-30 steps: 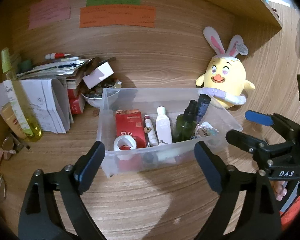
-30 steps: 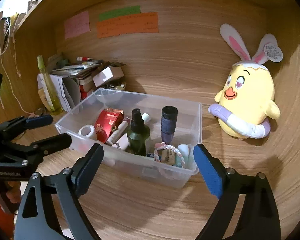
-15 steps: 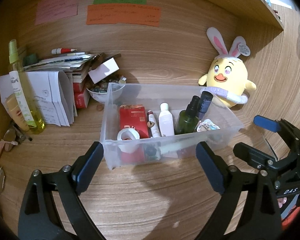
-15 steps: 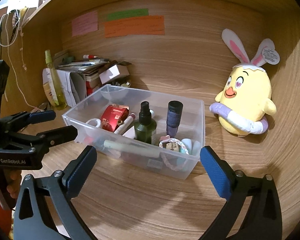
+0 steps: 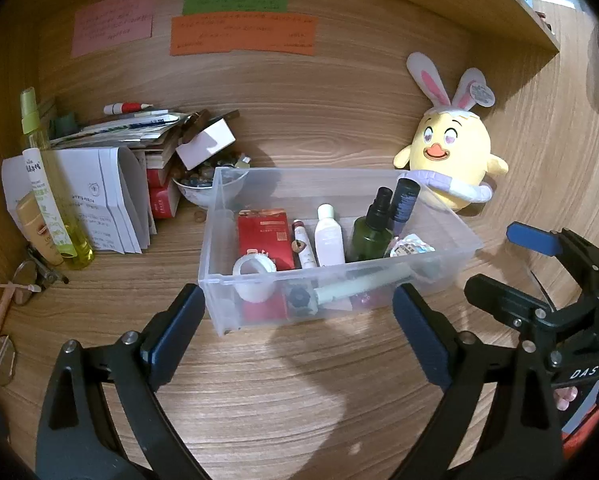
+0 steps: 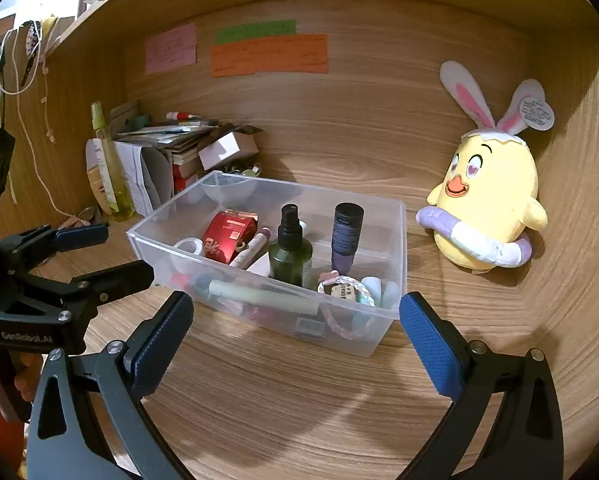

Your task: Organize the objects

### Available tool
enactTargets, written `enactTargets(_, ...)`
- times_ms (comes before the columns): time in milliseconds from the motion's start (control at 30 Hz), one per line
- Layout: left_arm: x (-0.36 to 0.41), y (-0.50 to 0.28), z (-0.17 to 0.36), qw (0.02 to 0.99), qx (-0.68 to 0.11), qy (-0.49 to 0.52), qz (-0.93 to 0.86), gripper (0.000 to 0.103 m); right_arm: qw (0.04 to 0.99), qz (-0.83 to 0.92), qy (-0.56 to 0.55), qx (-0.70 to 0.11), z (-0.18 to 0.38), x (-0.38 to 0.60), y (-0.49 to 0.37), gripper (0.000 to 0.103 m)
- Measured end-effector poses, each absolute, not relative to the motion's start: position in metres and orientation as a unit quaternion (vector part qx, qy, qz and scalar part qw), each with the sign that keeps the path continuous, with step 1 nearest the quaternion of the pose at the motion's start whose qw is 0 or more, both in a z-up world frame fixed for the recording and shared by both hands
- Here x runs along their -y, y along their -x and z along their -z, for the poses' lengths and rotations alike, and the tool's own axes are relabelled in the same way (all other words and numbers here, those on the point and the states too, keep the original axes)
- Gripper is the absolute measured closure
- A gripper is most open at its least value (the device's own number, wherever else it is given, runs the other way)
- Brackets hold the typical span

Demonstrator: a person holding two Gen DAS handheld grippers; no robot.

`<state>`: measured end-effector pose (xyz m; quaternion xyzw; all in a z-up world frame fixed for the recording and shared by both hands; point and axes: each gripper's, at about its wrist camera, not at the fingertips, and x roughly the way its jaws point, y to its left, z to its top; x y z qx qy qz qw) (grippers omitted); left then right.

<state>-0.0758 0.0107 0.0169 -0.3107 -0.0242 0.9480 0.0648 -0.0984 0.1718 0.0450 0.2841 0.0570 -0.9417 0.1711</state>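
A clear rectangular plastic bin point(image 5: 451, 236) is seen on the wooden desk point(image 5: 283, 392), just ahead of both grippers. Inside it, a dark green spray bottle point(image 6: 290, 254) and a dark purple capped tube point(image 6: 346, 238) stand upright, with a red foil packet point(image 6: 229, 236) at their 9 o'clock. A yellow plush chick with rabbit ears point(image 6: 489, 200) is set at the bin's 2 o'clock, apart from it. The left gripper point(image 5: 299, 328) is held with fingers wide apart and empty. The right gripper point(image 6: 295, 334) has just been opened fully, nothing between its blue pads point(image 6: 433, 346).

Writing on the wall notes point(image 5: 243, 36) perhaps too small; glasses point(image 5: 1, 360) cut by frame edge.
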Motion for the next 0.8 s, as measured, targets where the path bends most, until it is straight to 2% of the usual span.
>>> enactTargets(800,-0.0053,0.0770,-0.0116,0.059,0.041,0.323,-0.944,0.005,0.171,0.941,-0.286,-0.054,-0.0445,-0.1754,0.0980,0.000)
